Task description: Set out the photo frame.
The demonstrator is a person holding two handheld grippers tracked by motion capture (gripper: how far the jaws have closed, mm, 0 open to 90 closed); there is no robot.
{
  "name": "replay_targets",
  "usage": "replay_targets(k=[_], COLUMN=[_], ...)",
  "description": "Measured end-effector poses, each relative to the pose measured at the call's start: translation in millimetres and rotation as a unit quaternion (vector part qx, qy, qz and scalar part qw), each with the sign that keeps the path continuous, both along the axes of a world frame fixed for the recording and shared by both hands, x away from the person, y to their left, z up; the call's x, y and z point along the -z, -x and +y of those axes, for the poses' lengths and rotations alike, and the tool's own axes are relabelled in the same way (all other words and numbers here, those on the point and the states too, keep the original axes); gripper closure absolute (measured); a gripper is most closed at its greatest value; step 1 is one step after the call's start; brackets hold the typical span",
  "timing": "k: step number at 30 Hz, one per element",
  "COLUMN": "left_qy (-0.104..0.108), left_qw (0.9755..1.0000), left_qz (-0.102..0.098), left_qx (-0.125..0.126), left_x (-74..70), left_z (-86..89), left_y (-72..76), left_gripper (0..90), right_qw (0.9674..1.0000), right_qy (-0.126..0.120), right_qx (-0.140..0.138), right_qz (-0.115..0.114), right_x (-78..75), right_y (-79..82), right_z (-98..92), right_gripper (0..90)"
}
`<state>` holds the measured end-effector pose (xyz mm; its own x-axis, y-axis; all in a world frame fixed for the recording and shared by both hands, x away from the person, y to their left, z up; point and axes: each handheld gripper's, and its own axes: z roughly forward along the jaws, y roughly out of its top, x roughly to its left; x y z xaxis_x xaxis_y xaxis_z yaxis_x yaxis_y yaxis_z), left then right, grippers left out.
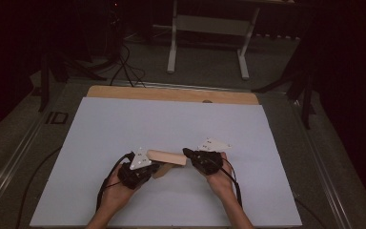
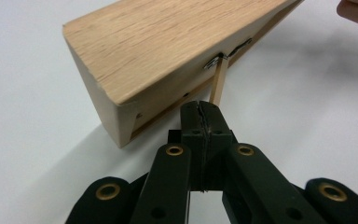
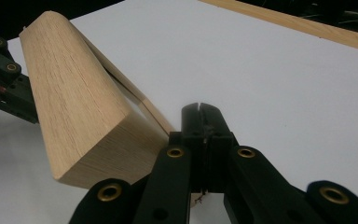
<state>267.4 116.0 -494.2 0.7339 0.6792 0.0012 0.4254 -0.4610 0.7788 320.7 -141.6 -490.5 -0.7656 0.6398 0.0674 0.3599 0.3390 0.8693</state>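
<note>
A light wooden block (image 1: 167, 156) lies crosswise between my two grippers over the white sheet (image 1: 171, 119). From the left gripper view the block (image 2: 168, 46) tilts, and a thin wooden strip (image 2: 218, 81) hangs from a metal fitting (image 2: 213, 63) on its underside. My left gripper (image 2: 200, 108) is shut, its tips right at the strip's lower end; whether the strip is pinched I cannot tell. My right gripper (image 3: 200, 109) is shut beside the block's end (image 3: 79, 107), where the thin strip (image 3: 156, 116) runs down to its left jaw. High view: left gripper (image 1: 157, 168), right gripper (image 1: 187, 152).
The sheet covers a wooden tabletop whose bare far edge (image 1: 171, 94) shows. Behind it stand a white table frame (image 1: 205, 28) and floor cables (image 1: 124, 67). The person's hand (image 2: 356, 9) shows at the upper right of the left gripper view.
</note>
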Motion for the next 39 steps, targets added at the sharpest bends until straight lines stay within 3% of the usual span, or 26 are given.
replay_targets(k=[16, 33, 39], left_qy=[0.030, 0.032, 0.033], left_qw=[0.9993, 0.9993, 0.9994], left_qz=[0.007, -0.003, -0.006], left_qx=[-0.019, -0.017, -0.006], left_x=[-3.0, -11.0, -13.9], left_z=[4.2, -2.8, -8.6], left_y=[-5.5, -4.0, -1.4], left_gripper=[89.7, 89.7, 89.7], right_qw=[1.0000, 0.9999, 0.9999], right_qy=[-0.002, 0.008, 0.009], right_qx=[0.001, -0.009, -0.008], right_qz=[0.004, -0.002, -0.003], right_x=[0.7, -0.7, -0.8], right_y=[0.1, 5.4, 6.8], right_z=[0.1, 3.0, 3.1], right_gripper=[89.7, 89.6, 89.7])
